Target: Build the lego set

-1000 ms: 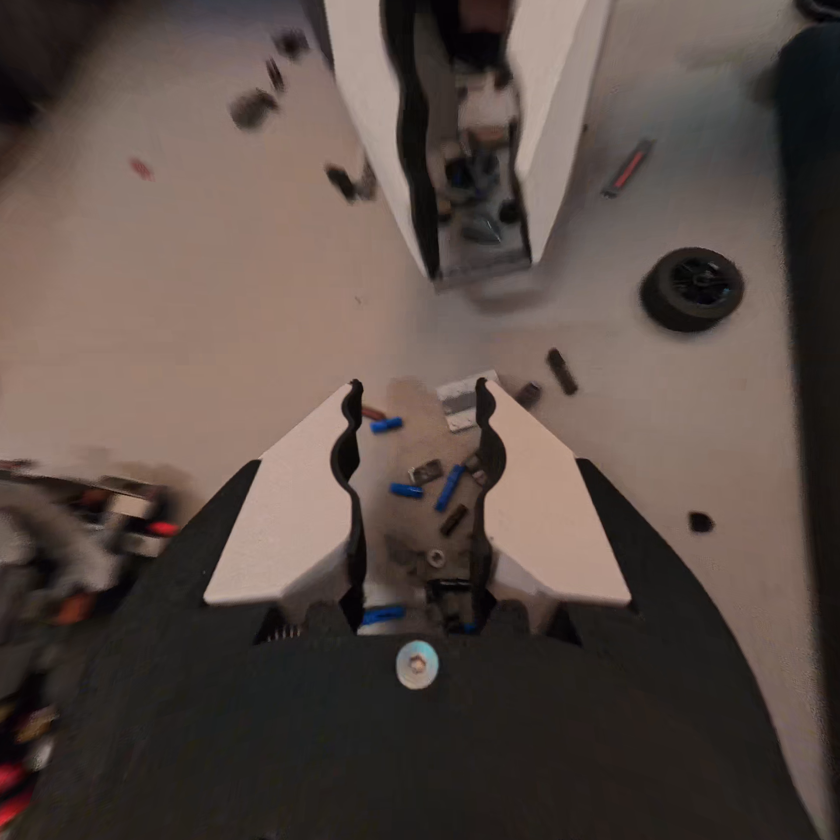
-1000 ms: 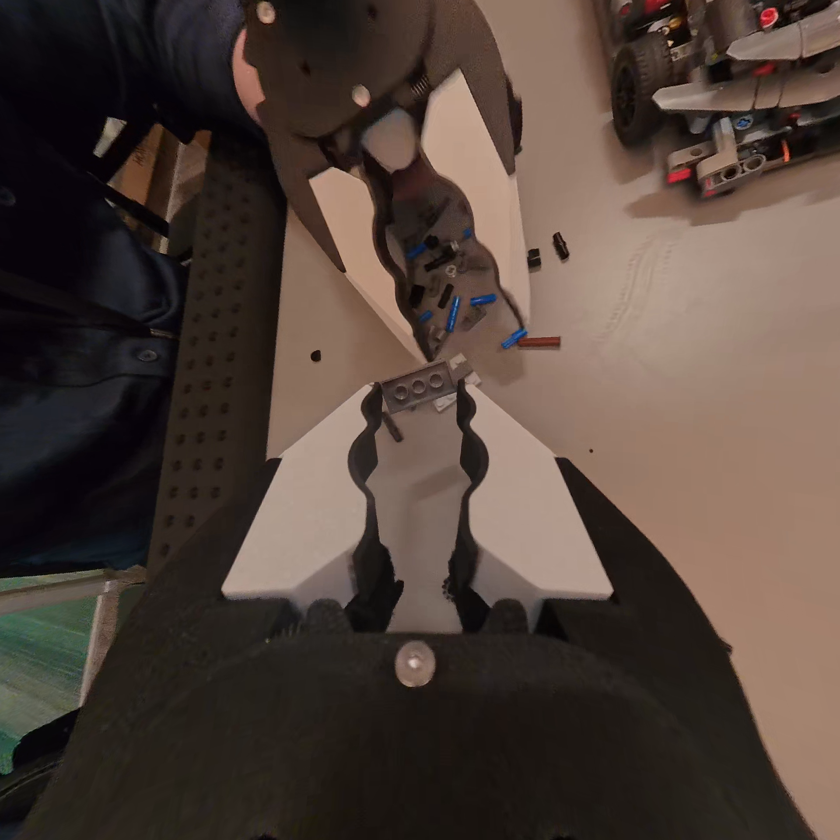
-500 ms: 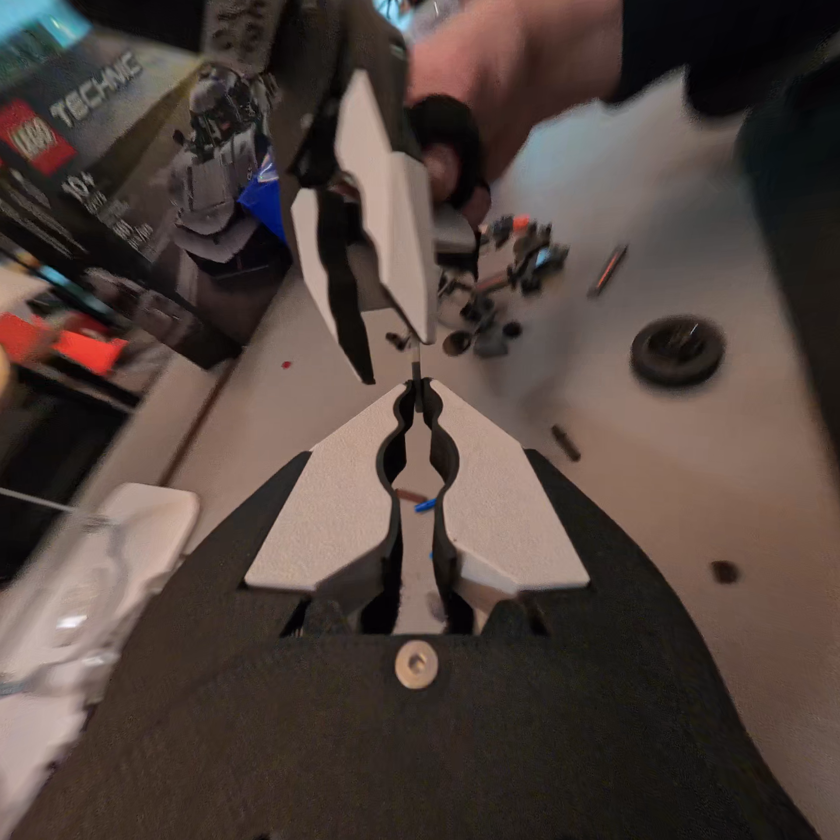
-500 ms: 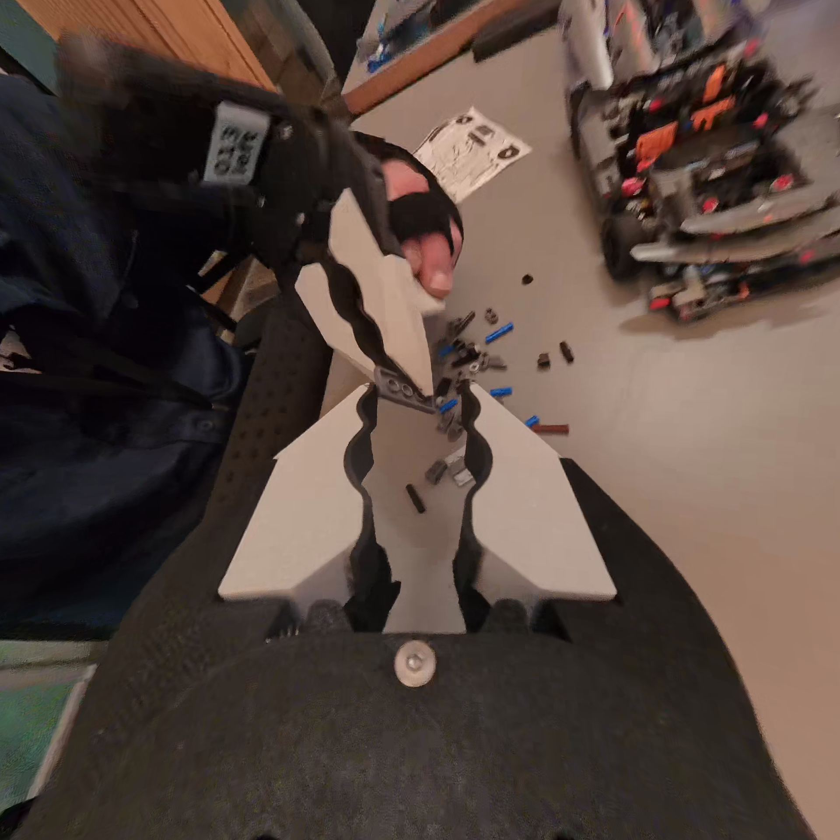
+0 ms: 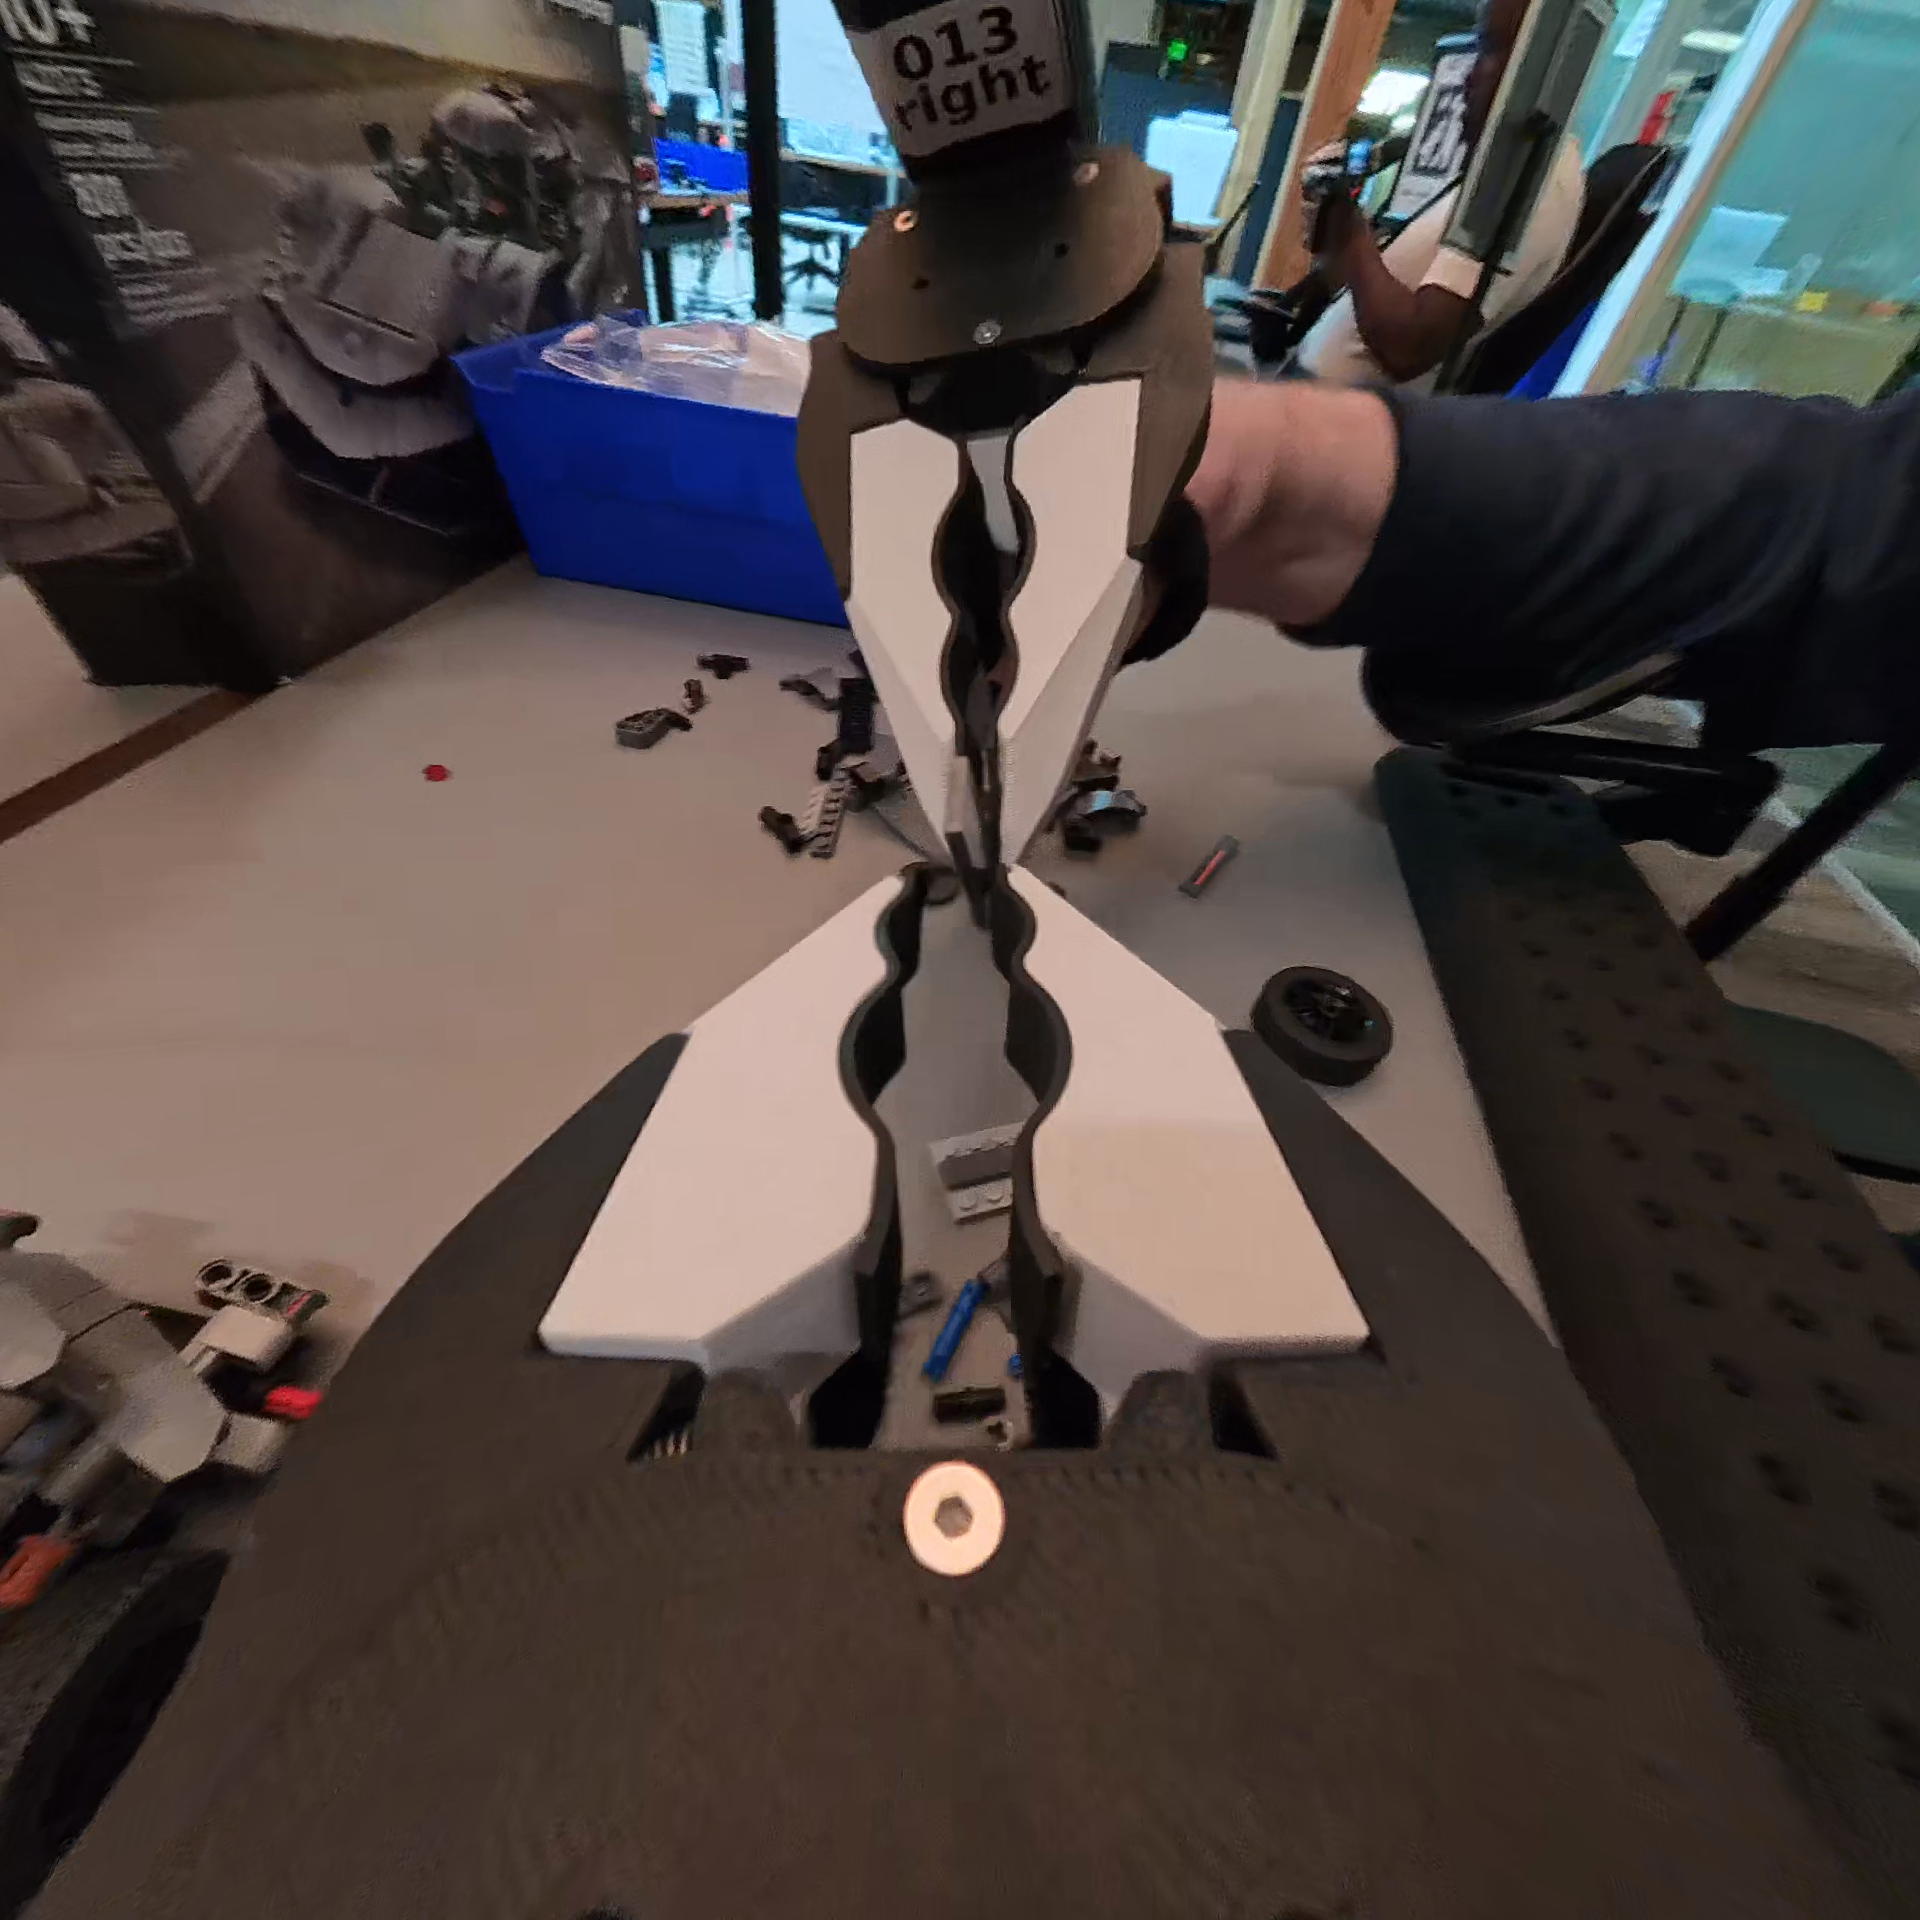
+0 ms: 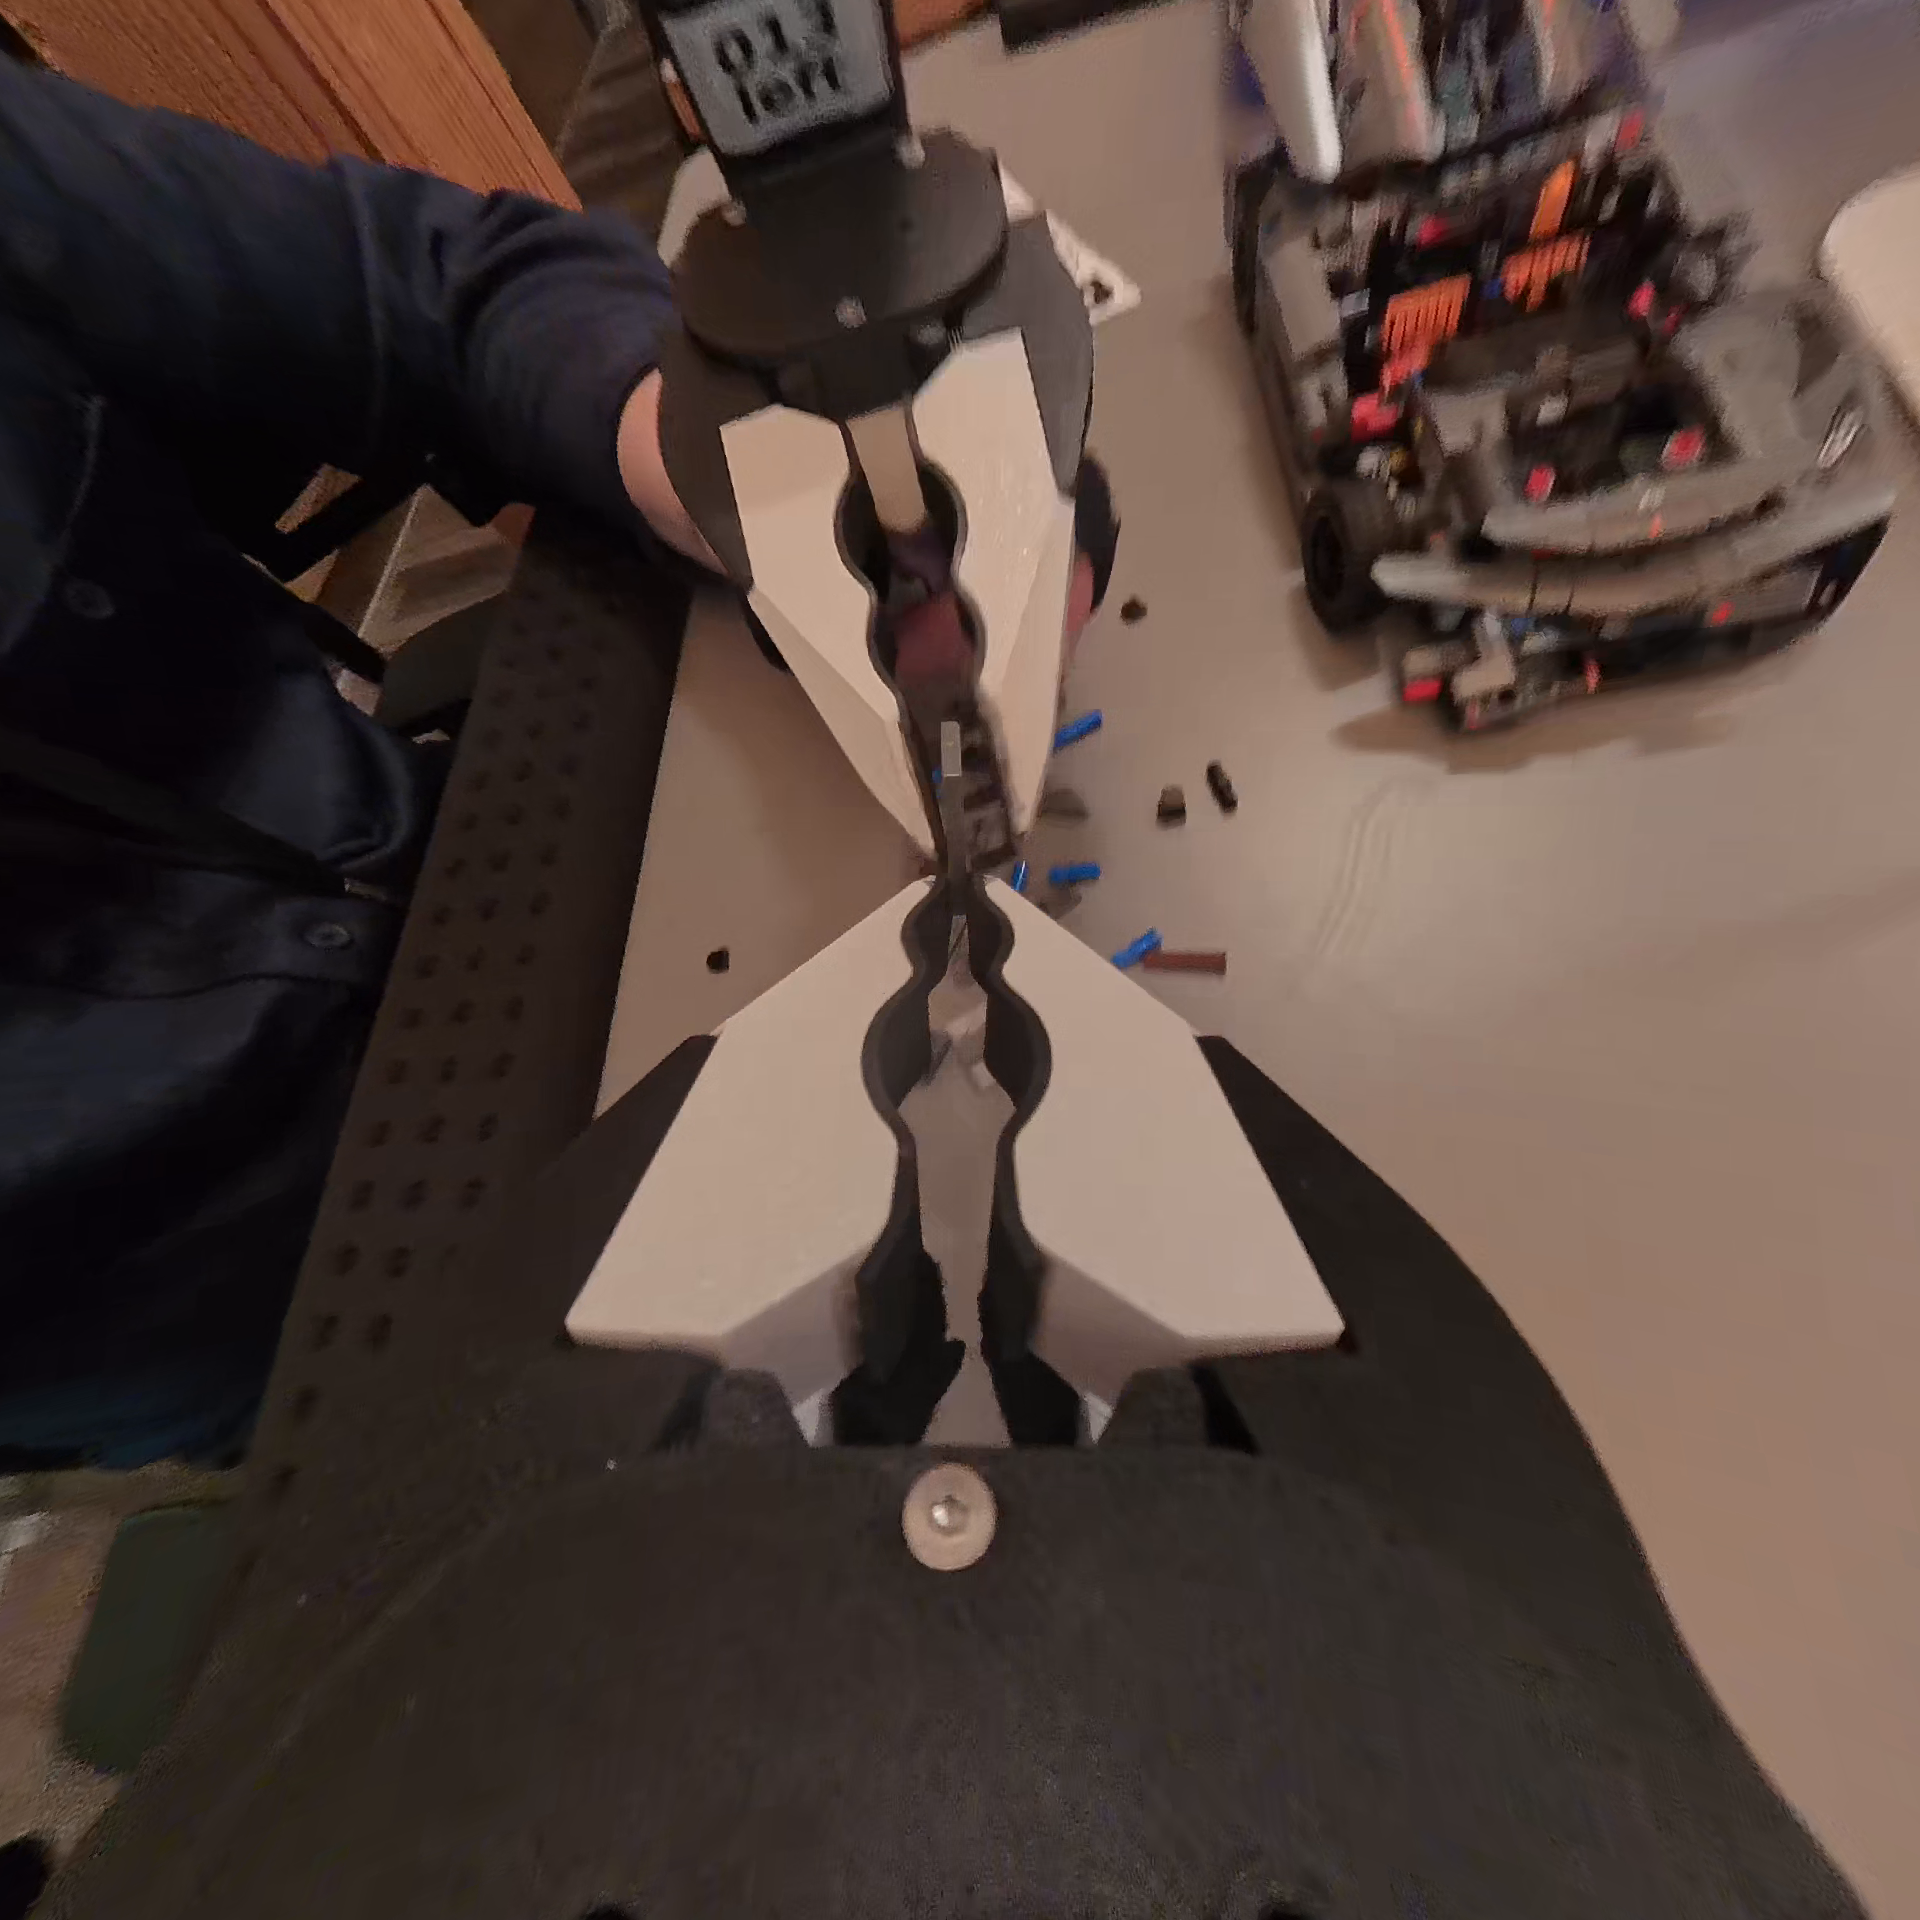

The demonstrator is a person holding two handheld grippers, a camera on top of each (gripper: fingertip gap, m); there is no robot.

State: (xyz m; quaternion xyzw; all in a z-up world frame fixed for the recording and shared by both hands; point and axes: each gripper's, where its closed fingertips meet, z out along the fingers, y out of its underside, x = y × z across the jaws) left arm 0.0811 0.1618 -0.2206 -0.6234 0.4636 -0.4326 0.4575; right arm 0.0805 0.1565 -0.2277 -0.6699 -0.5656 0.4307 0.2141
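Observation:
My two grippers meet tip to tip above the grey table (image 5: pixel 364 935). My right gripper (image 6: pixel 956 902) is shut on a thin dark grey lego plate (image 6: pixel 951 769), seen edge-on. In the left wrist view it (image 5: pixel 977 847) points down with the plate (image 5: pixel 977 800) sticking out of its tips. My left gripper (image 5: pixel 956 888) has its jaws a small way apart around the plate's free end. The plate lies against its right-hand finger, with a gap to the other. The left gripper also shows in the right wrist view (image 6: pixel 961 831). How the plate sits in the left jaws is partly hidden.
A part-built lego car (image 6: pixel 1558 468) stands on the table and shows again at bottom left (image 5: pixel 104 1382). Loose parts (image 5: pixel 852 727), blue pins (image 6: pixel 1075 873), a light grey plate (image 5: pixel 977 1174) and a black wheel (image 5: pixel 1322 1023) lie around. A blue bin (image 5: pixel 644 468), the set's box (image 5: pixel 260 312) and a black perforated panel (image 5: pixel 1662 1143) border the space. Left tips and right tips are each some 15 cm from the black wheel (image 5: pixel 1322 1023).
Both grippers lifted off the parts pile and turned to face each other. My right jaws went from wide on the plate to nearly closed. My left jaws shut, then parted slightly.

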